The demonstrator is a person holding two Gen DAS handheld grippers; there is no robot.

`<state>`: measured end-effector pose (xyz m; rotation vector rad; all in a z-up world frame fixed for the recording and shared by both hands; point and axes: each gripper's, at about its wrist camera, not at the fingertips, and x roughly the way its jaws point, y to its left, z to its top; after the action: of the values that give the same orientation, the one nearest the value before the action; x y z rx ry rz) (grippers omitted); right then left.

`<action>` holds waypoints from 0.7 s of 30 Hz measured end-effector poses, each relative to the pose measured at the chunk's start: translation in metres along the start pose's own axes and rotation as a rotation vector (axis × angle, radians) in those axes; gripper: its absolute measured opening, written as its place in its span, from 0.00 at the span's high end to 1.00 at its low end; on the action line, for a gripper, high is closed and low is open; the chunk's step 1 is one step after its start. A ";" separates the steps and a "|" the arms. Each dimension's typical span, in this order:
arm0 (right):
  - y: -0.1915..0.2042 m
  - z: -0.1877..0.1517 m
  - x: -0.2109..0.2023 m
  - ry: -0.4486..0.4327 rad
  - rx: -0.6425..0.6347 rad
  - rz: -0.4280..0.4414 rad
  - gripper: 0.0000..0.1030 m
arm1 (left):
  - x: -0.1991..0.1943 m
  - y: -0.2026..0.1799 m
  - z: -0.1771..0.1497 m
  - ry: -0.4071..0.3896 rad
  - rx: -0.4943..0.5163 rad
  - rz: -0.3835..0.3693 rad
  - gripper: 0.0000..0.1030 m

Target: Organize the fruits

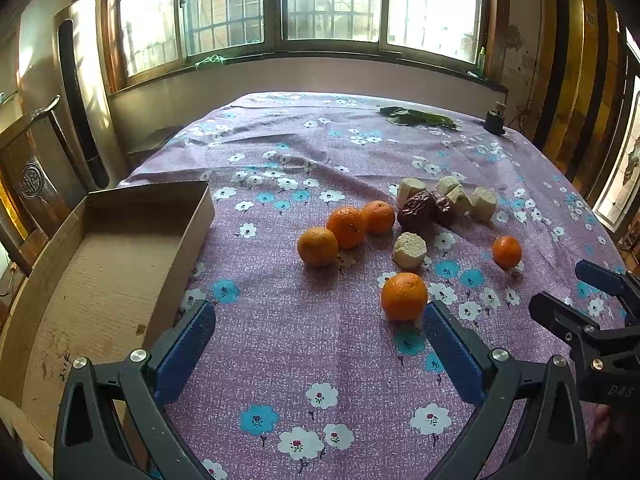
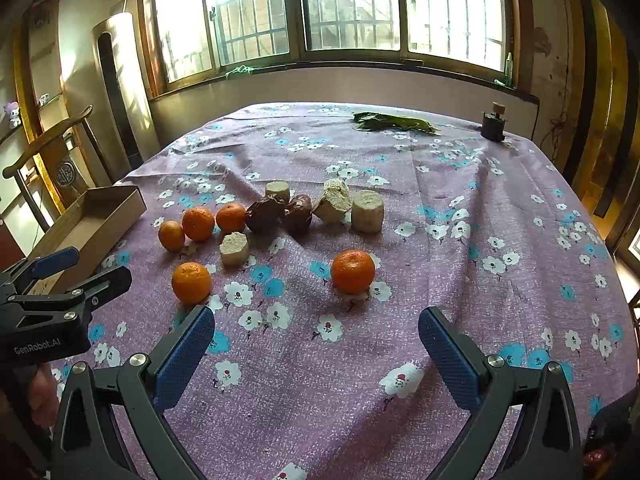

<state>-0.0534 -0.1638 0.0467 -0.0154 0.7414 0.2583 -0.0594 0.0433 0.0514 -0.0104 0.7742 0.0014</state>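
Several oranges lie on the flowered purple tablecloth (image 1: 320, 360). The nearest orange (image 1: 404, 297) sits just ahead of my open, empty left gripper (image 1: 320, 328), close to its right finger (image 1: 452, 356). Three oranges (image 1: 346, 227) cluster farther off, and one orange (image 1: 507, 252) lies apart at the right. Two dark dried fruits (image 1: 425, 208) and several pale cut chunks (image 1: 409, 250) lie behind. In the right wrist view my open, empty right gripper (image 2: 316, 328) hovers in front of an orange (image 2: 353, 271). An empty cardboard box (image 1: 120, 264) stands at the left.
Green leaves (image 1: 418, 117) and a small dark object (image 1: 495, 122) lie at the table's far edge under the window. A wooden chair (image 2: 48, 160) stands left of the table. The right gripper's body (image 1: 592, 320) shows at the right of the left wrist view.
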 end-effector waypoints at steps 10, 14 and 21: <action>-0.004 0.000 0.003 0.006 0.003 0.018 0.01 | 0.015 -0.018 0.001 0.043 0.026 -0.046 0.00; -0.008 -0.001 0.006 0.012 0.012 0.015 0.01 | 0.017 -0.020 0.001 0.047 0.026 -0.036 0.00; -0.009 0.000 0.007 0.017 0.007 0.005 0.01 | 0.020 -0.022 0.002 0.053 0.023 -0.038 0.00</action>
<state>-0.0462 -0.1710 0.0412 -0.0087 0.7594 0.2604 -0.0439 0.0210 0.0389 -0.0030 0.8267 -0.0439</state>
